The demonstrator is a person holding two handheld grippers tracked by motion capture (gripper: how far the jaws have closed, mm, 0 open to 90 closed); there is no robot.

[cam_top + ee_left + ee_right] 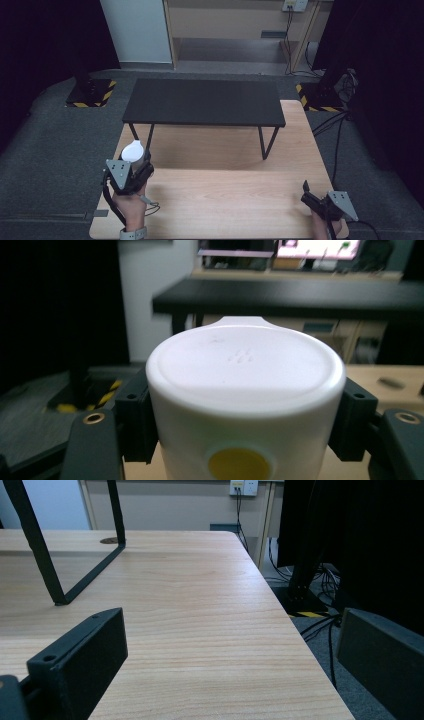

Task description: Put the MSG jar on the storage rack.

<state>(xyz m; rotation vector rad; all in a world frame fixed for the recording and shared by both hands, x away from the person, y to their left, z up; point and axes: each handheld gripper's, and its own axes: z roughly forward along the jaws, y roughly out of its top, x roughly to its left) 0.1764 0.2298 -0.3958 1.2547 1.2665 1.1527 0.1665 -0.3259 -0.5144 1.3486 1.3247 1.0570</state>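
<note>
White plastic cup (245,405), upside down with its base up and a yellow round sticker on the wall, sits clamped between the jaws of the left gripper (131,169). Pads press both sides of the wall, firm grip. In the high view the cup is at the left edge of the wooden table (230,200), just in front of the left leg of the black bench-like shelf (204,102), and it looks lifted off the wood rather than resting. Handle tab points away from the gripper.

Right gripper (314,199) rests low at the near right corner of the table, jaws spread wide, nothing between them.

Step in hand, as I judge it: carry the cup. To do it well, keep the squeeze even so the smooth wall doesn't slip, keep the wrist level, clear the shelf leg and shelf edge before moving forward. Set down flat, release only once it's seated. Right side should stay parked.
</note>
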